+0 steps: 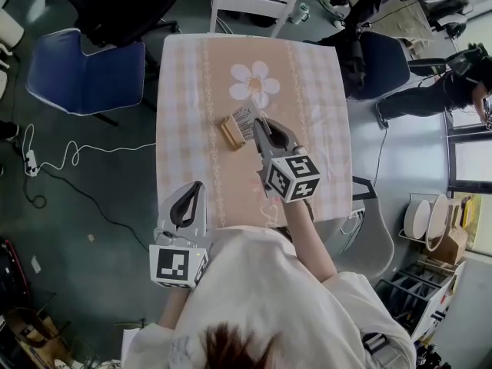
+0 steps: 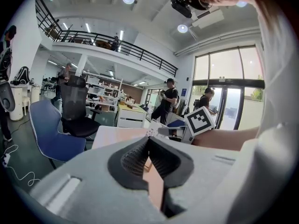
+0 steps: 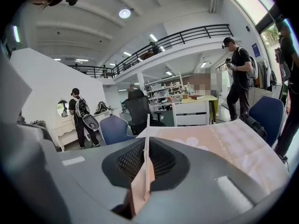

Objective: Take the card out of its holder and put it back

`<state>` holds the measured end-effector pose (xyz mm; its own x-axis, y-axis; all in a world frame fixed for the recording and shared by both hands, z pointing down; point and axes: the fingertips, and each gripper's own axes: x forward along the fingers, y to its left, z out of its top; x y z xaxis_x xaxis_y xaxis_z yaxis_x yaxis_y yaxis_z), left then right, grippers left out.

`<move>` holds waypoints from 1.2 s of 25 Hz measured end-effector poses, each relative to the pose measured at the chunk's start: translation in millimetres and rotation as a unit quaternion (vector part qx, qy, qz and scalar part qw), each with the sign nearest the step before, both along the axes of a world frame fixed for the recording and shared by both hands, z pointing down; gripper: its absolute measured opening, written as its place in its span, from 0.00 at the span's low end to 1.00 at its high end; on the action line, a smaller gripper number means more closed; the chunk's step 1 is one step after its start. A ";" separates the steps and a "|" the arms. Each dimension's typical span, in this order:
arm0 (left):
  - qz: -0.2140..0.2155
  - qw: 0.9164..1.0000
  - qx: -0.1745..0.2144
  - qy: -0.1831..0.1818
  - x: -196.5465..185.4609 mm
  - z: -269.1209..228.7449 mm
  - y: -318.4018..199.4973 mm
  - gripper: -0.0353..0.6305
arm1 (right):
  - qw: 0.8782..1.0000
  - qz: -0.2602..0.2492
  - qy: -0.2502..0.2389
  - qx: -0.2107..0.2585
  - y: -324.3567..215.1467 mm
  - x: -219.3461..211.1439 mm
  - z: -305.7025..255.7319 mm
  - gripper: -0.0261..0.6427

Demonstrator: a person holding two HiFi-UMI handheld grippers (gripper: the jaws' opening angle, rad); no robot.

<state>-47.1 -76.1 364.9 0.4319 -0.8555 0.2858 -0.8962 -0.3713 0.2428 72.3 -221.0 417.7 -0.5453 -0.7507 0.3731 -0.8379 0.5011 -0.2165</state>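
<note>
Where the peach checked cloth (image 1: 286, 91) covers the surface (image 1: 181, 106), the right tongs (image 1: 257, 121) are clamped tight on a thin white card (image 1: 243, 118), which shows edge-on between the jaws in the right gripper view. The card is near mid-surface, just beside and slightly over the small wooden card holder (image 1: 229, 133); I cannot tell whether its lower edge touches the slot. The left tongs (image 1: 197, 185) hang over the near left edge of the surface, tips together, nothing held.
</note>
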 end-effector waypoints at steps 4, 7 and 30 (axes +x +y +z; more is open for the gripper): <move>0.000 1.000 0.004 0.008 0.1 -3.4 1.2 0.05 | 1.000 0.006 -0.016 0.025 9.8 3.6 -25.8 0.06; 0.003 1.000 0.004 0.010 1.0 -4.5 2.7 0.05 | 0.998 0.011 -0.028 0.046 17.9 8.3 -48.9 0.06; 0.032 0.999 0.005 0.004 -3.6 -2.0 18.5 0.05 | 0.991 0.040 -0.045 0.122 103.7 28.3 -115.9 0.06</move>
<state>-50.7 -57.5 362.8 0.4879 -0.8288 0.2741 -0.8686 -0.4296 0.2471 100.5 -117.3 301.8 -0.5039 -0.8544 0.1271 -0.8594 0.4811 -0.1730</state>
